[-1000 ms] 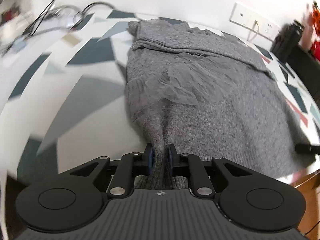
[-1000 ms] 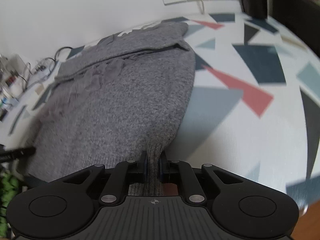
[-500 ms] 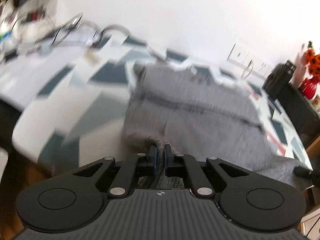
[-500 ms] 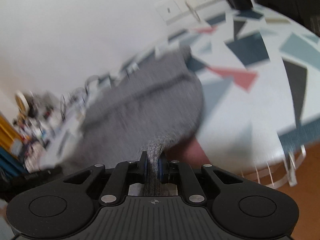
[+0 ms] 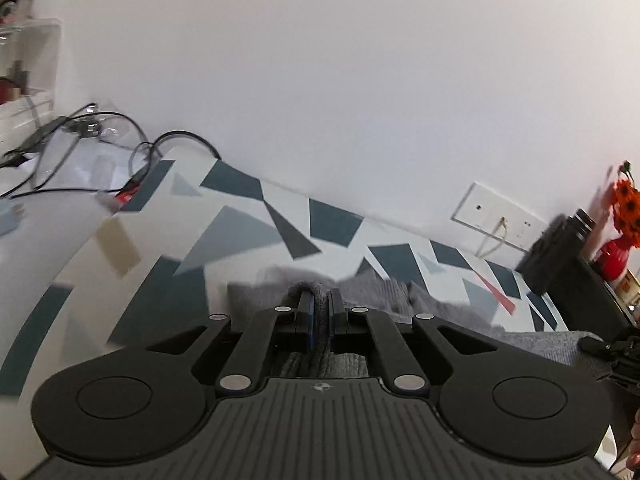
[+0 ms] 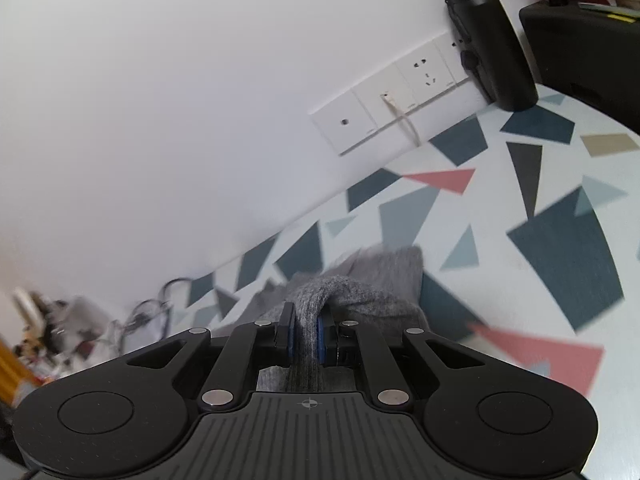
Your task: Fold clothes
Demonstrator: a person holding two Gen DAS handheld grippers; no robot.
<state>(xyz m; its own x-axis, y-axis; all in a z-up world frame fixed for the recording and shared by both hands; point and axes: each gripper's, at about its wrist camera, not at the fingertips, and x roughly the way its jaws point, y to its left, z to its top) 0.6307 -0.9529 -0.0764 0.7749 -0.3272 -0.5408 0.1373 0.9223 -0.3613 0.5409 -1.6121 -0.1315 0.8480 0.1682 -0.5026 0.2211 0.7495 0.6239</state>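
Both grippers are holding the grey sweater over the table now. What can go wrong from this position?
1. The left gripper pinches only a thin edge of the grey sweater, so the knit may slip out.
2. The right gripper holds a thicker bunch; uneven grips could make the fold crooked.
3. The table has loose cables at its far left and a black bottle by the wall; swinging fabric might catch them.

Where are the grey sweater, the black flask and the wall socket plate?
grey sweater (image 6: 310, 312): right wrist view, the knit fold pinched between the tool's pads.
black flask (image 6: 490, 40): right wrist view, mid body, standing against the wall.
wall socket plate (image 6: 424, 74): right wrist view, the face with the pin holes.
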